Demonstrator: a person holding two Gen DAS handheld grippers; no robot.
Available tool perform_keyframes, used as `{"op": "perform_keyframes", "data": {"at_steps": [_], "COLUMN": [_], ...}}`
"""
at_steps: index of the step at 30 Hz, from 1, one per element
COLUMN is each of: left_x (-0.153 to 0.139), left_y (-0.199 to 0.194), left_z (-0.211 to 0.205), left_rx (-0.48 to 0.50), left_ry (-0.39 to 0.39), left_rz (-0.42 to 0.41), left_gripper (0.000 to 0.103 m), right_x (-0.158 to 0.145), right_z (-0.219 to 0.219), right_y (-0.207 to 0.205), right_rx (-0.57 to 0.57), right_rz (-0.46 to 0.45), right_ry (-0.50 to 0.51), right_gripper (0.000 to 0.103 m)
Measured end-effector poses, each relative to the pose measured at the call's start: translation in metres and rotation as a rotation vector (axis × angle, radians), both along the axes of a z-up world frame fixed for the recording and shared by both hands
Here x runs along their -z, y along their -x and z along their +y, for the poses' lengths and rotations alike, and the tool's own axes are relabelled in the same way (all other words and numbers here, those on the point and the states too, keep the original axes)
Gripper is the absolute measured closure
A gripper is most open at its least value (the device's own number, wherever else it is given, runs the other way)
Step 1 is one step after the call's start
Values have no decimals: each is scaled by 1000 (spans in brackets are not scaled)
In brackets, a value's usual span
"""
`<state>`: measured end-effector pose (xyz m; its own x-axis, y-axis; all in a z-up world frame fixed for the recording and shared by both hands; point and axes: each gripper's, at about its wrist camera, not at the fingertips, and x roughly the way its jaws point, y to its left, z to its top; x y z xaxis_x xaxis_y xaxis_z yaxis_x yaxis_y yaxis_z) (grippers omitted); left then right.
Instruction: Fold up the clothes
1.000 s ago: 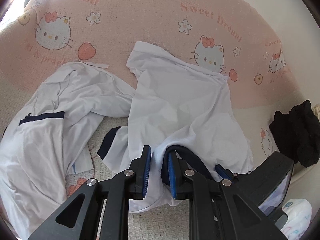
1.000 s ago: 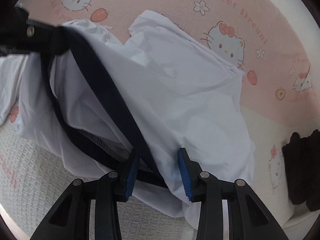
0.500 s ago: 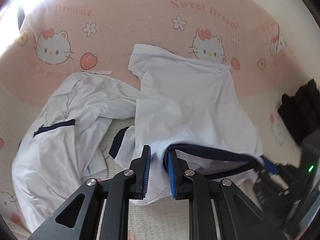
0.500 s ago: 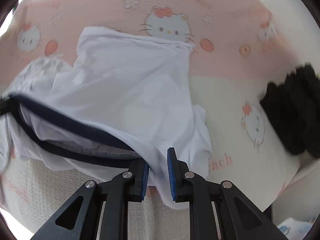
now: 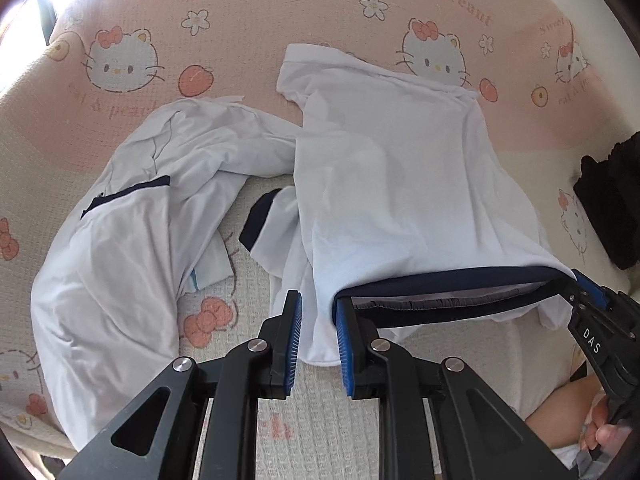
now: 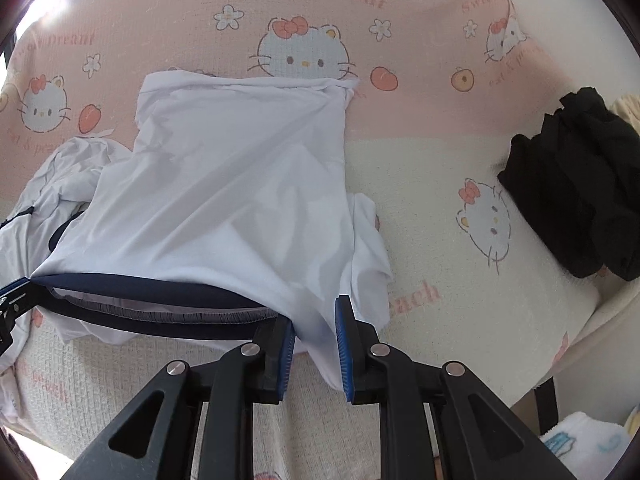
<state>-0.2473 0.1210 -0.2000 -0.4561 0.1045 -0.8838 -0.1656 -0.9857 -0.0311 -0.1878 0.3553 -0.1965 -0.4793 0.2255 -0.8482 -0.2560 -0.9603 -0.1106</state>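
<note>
A white garment (image 5: 400, 184) with a navy hem band lies spread on the pink cartoon-cat bedcover (image 5: 240, 40). Its navy band is pulled taut and straight between my two grippers, lifted a little off the cover. My left gripper (image 5: 316, 332) is shut on the band's left end, with white cloth hanging between its blue pads. My right gripper (image 6: 314, 332) is shut on the right end of the garment (image 6: 224, 184). It also shows at the right edge of the left wrist view, right gripper (image 5: 588, 296). The far collar end rests flat.
A second white garment (image 5: 120, 248) with navy trim lies crumpled to the left, touching the first. Black clothing (image 6: 572, 184) is heaped at the right, near the bed's edge. A hand (image 5: 600, 436) holds the right gripper's handle. A white and blue printed item (image 6: 580, 444) lies low right.
A second ago the right gripper stood open around the hem; it has since shut on it. The grippers have moved apart, and the navy band went from a slack loop to a taut line.
</note>
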Motion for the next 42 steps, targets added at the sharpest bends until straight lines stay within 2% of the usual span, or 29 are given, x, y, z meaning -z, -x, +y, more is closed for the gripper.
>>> {"op": "perform_keyframes", "data": {"at_steps": [2, 5, 7, 11, 18, 22, 24, 26, 27, 28, 29, 30, 31, 32, 34, 37, 38, 39, 40, 42], "left_x": [0, 0, 1, 10, 16, 25, 31, 39, 43, 45, 46, 46, 44, 42, 34, 24, 21, 20, 18, 16], "left_y": [-6, -15, -21, -31, -55, -65, -69, -71, -70, -69, -67, -66, -65, -65, -64, -61, -59, -58, -57, -58], "left_z": [2, 3, 2, 5, 13, 16, 16, 9, 4, -5, -18, -31, -40, -48, -53, -47, -43, -36, -29, -10], "left_rx": [5, 15, 21, 22, 62, 87, 97, 46, 29, 17, -1, -33, -56, -78, -106, -86, -76, -58, -39, 8], "left_ry": [4, 0, -19, 17, 58, 101, 116, 237, 270, 241, 160, 78, 49, 20, 25, -24, -45, -67, -89, -95], "left_rz": [-6, -14, -25, -61, -66, -80, -90, -80, -83, -96, -114, -138, -135, -131, -85, -45, -45, -55, -64, -60], "left_gripper": [88, 88, 88, 88, 88, 88, 88, 88, 89, 89, 89, 89, 89, 89, 88, 88, 87, 85, 82, 74], "right_x": [-1, -1, 0, 7, 10, 13, 16, 17, 17, 16, 15, 13, 10, 7, 5, 9, 10, 10, 10, 10], "right_z": [3, 17, 25, 34, 39, 44, 46, 51, 56, 63, 71, 75, 75, 74, 72, 67, 66, 65, 65, 67], "right_y": [-6, -16, -20, -27, -49, -55, -57, -59, -61, -63, -66, -67, -68, -70, -72, -72, -71, -70, -71, -73], "right_rx": [5, 35, 59, 82, 105, 115, 136, 167, 185, 199, 206, 197, 183, 168, 138, 94, 81, 72, 57, 42], "right_rz": [3, 14, 11, -27, -45, -52, -70, -75, -72, -62, -44, -26, -10, 5, 19, 9, -8, -13, -4, 16], "right_ry": [8, 114, 147, 206, 209, 261, 226, 169, 140, 189, 277, 322, 324, 326, 334, 317, 307, 305, 312, 331], "right_gripper": [87, 87, 87, 87, 87, 87, 87, 87, 87, 87, 87, 87, 87, 87, 86, 82, 68, 57, 40, 36]}}
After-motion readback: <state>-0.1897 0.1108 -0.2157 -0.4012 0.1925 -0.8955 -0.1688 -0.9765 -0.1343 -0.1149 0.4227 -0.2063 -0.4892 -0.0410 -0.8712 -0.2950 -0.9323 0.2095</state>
